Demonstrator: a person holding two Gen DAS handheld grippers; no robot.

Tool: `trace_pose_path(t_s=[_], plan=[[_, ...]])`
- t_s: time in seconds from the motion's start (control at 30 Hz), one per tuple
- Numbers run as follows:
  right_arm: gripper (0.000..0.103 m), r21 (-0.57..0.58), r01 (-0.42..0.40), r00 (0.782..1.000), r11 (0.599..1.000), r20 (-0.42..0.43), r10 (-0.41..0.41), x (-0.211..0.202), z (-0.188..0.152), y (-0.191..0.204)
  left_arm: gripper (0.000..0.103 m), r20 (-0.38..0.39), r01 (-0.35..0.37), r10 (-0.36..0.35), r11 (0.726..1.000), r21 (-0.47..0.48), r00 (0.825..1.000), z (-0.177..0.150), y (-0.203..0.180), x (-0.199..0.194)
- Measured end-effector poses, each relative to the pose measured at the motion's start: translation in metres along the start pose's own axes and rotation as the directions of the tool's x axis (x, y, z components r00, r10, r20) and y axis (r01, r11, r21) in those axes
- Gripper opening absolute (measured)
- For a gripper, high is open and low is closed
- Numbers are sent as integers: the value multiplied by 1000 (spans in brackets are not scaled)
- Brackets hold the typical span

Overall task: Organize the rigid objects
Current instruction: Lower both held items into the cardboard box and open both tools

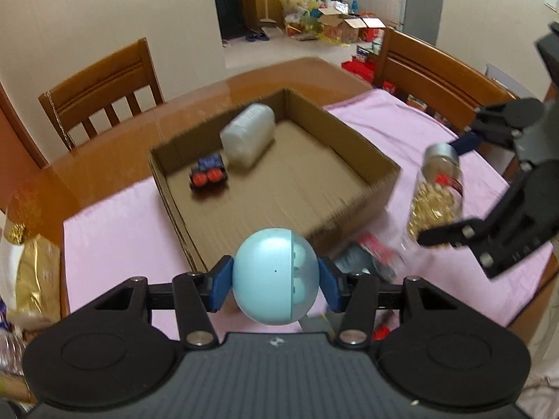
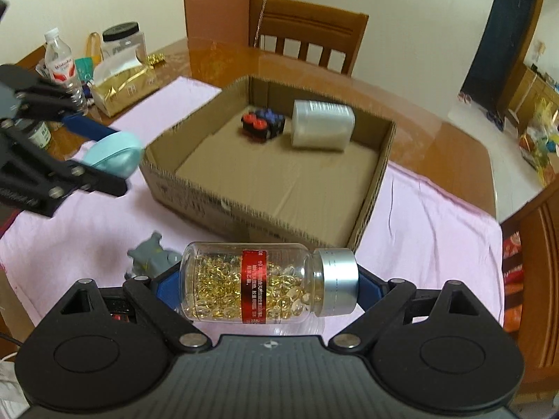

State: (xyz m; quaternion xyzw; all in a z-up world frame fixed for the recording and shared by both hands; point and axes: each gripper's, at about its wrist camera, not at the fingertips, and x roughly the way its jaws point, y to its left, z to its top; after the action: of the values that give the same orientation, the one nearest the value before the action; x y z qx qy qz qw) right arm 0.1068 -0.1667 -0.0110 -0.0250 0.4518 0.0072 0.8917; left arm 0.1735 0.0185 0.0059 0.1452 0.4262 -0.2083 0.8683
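My left gripper point(image 1: 276, 279) is shut on a pale blue egg-shaped capsule point(image 1: 274, 276), held above the pink cloth just short of the cardboard box point(image 1: 380, 188). The right gripper point(image 2: 269, 284) is shut end to end on a clear bottle of golden capsules point(image 2: 265, 282) with a silver cap and a red label, lying sideways in the air in front of the box point(image 2: 265, 209). Each gripper shows in the other's view: the right point(image 1: 450, 192) with the bottle point(image 1: 436, 192), the left point(image 2: 101, 160) with the capsule point(image 2: 113, 155). Inside the box lie a white jar point(image 1: 248, 134) on its side and a dark toy with red wheels point(image 1: 208, 174).
A grey toy figure point(image 2: 152, 256) lies on the pink cloth point(image 2: 429, 206) near the right gripper. A tissue box point(image 2: 122, 87), water bottle point(image 2: 64, 66) and black-lidded jar point(image 2: 124, 42) crowd the table's far left. Wooden chairs point(image 1: 104, 87) stand behind the table.
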Motion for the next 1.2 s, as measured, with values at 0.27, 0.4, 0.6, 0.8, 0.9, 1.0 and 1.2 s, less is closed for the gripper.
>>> trace_pose_path(t_s=[0.27,0.4,0.6,0.8,0.9,1.0,1.2], plan=[[96,-17,-6,1000,1000,19,6,3,17,-5,52,-1,-34,33,999,-30,999,24,18,44],[96,-14,-6,1000,1000,19,6,7,22,-8,52,-16,-46,45,997,-54,999,25,23,65],[96,-13,-7,1000,1000,16,7,14,29,-9,52,-49,-49,44,993,-105,998,19,28,89],[96,-1,-5,1000,1000,15,5,17,34,-10,88,-13,-85,84,987,-138,996,21,31,92],[96,5,-1,1000,1000,14,1,19,37,-13,94,32,-104,110,984,-144,993,23,29,81],[96,6,7,1000,1000,17,-7,20,42,-16,97,60,-106,119,977,-186,991,23,33,66],[96,17,19,1000,1000,17,-19,32,56,-27,102,96,-145,175,953,-265,980,7,38,29]])
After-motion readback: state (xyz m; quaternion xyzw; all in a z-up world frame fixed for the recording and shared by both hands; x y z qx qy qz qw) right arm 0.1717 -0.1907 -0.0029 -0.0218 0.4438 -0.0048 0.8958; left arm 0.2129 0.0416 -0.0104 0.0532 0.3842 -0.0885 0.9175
